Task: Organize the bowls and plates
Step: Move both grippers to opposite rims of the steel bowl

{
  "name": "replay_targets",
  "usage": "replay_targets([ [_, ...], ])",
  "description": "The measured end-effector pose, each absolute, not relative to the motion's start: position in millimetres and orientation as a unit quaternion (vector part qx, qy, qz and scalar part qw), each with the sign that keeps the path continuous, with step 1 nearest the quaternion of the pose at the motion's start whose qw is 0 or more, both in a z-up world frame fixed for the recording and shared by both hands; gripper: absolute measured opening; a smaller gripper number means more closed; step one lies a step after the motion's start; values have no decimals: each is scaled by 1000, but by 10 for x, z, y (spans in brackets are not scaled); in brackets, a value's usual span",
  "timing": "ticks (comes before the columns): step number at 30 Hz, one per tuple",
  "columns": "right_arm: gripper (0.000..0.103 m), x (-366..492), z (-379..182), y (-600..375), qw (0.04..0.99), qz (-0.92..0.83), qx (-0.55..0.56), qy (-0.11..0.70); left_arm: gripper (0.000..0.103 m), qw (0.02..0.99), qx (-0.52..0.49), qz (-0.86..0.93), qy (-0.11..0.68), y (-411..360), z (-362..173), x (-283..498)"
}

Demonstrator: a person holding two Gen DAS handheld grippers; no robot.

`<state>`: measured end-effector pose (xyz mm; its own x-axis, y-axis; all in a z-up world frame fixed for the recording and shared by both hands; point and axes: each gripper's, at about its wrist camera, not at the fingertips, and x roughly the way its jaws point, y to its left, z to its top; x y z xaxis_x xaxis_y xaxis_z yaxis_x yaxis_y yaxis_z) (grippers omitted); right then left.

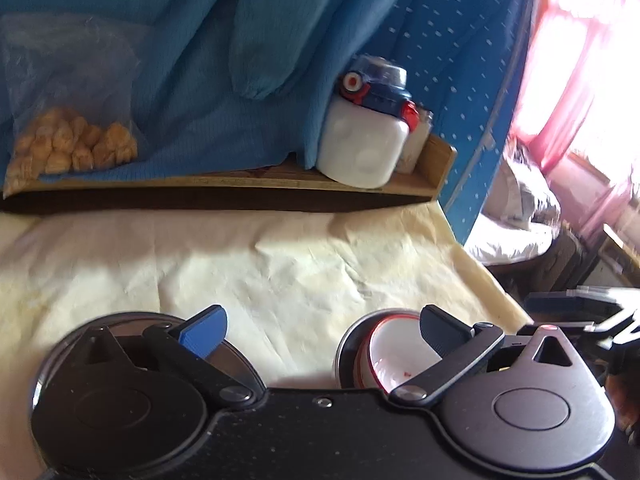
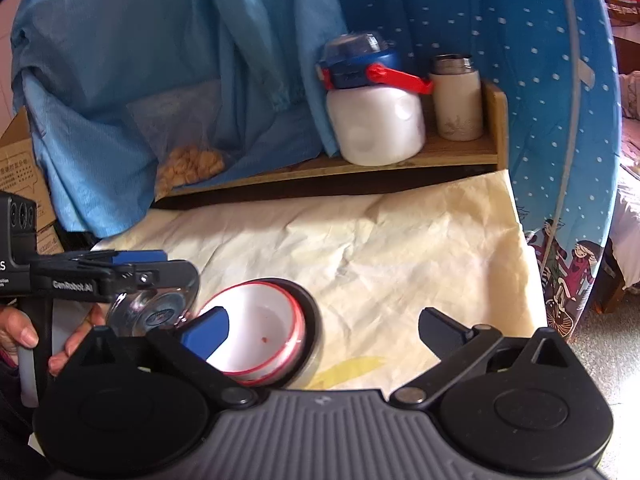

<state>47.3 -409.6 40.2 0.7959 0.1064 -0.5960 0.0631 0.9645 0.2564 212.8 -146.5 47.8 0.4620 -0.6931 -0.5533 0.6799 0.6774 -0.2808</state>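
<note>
A white bowl with a red rim (image 2: 260,332) sits nested in a dark-rimmed dish (image 2: 310,312) on the cream cloth (image 2: 380,260). The same bowl (image 1: 390,356) shows in the left wrist view, under the right finger. A clear glass dish (image 2: 154,308) lies just left of the bowl, under my left gripper (image 2: 140,264). Its rim (image 1: 236,354) shows in the left wrist view below the blue-padded finger. My left gripper (image 1: 322,326) is open and holds nothing. My right gripper (image 2: 324,328) is open and empty, its blue-padded finger over the bowl's near left rim.
A wooden shelf (image 2: 440,152) at the back holds a white jar with a blue lid (image 2: 376,120), a small white flask (image 2: 458,100) and a bag of snacks (image 2: 188,168). A blue garment (image 2: 160,60) hangs behind. A cardboard box (image 2: 20,168) stands at left. The table edge drops off at right.
</note>
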Motion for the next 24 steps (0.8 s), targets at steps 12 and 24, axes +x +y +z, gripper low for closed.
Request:
replay_targets([
  [12,103,335,180,-4736,931,-33,229,281,102,882,-66,-331,329,-1211,382,2154],
  [24,103,240,231,-4714,936,-7,194,294,102,899,9,-293,325,-1334,479,1992],
])
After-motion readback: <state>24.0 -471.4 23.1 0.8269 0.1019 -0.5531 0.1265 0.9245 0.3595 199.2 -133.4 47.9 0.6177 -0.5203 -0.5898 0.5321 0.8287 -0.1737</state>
